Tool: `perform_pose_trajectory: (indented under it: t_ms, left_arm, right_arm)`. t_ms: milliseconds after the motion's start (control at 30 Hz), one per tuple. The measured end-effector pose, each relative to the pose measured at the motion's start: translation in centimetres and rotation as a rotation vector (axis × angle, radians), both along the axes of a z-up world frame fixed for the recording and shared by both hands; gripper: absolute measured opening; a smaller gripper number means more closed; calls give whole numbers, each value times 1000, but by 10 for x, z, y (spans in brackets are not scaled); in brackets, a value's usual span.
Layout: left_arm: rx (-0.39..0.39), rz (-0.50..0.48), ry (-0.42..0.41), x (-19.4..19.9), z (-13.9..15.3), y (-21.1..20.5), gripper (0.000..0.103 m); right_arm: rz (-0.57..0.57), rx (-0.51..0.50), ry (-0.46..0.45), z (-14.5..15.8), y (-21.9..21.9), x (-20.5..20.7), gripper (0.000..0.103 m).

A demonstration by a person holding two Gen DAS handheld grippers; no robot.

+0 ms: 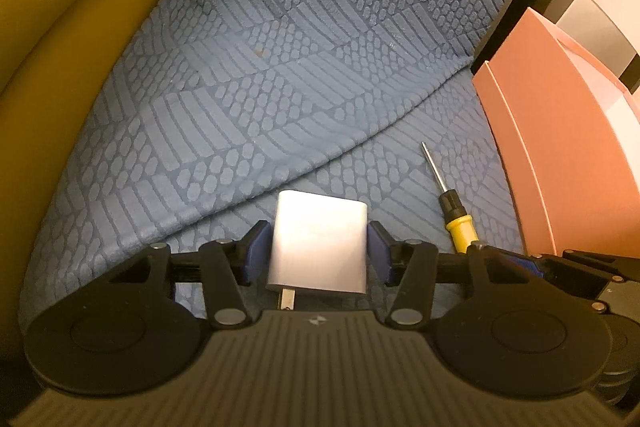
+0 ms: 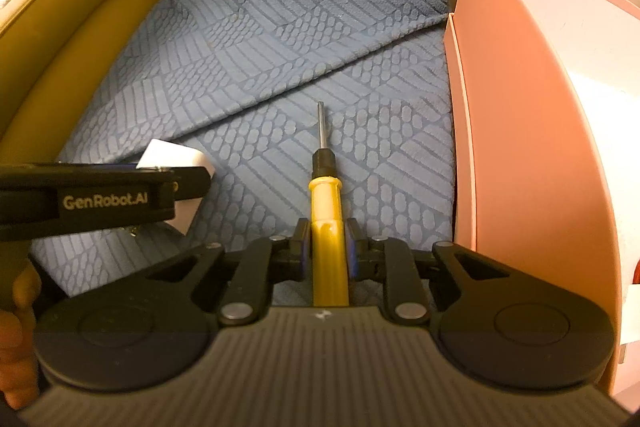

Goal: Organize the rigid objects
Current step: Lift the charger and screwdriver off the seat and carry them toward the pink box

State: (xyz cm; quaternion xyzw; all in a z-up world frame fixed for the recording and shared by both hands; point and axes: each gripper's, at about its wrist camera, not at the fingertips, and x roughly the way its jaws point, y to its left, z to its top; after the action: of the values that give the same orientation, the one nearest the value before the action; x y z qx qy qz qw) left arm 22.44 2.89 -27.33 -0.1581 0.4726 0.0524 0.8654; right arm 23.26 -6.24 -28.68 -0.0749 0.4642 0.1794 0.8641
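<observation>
Blue textured fabric covers the seat, with a mustard-yellow cushion edge off to the left of both jaws. Between the left gripper jaws sits a white rectangular plug adapter, the blue pads pressed against its sides. Right gripper jaws are closed on the handle of a yellow-handled screwdriver, its metal shaft pointing forward. Right of those jaws stands a pink cardboard box.

Ahead of my claws the blue patterned cloth lies open through the frame's middle and top. The pink box walls the right edge; the mustard cushion banks the left. My left gripper crowds my right camera's lower left.
</observation>
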Motion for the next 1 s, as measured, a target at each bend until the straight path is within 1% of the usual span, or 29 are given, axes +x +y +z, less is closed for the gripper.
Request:
perform_pose_trajectory:
  t_ms: [100, 267, 533, 767, 833, 1000]
  left_arm:
    - [9, 1, -7, 0, 0, -1, 58]
    - [-4, 12, -17, 0, 5, 3, 58]
    - [-16, -2, -48, -7, 29, 0, 58]
    - [-26, 16, -69, -27, 50, -3, 58]
    - [-24, 28, -63, -30, 53, -3, 58]
    - [-46, 39, -75, -39, 72, -11, 58]
  right_arm:
    - [4, 2, -1, 0, -1, 0, 22]
    - [6, 22, -1, 2, -3, 0, 22]
    - [-11, 98, 16, 14, -8, -6, 22]
    - [15, 108, -7, 39, -18, -18, 21]
    - [28, 107, -13, 46, -21, -22, 21]
    - [31, 118, -24, 72, -36, -29, 21]
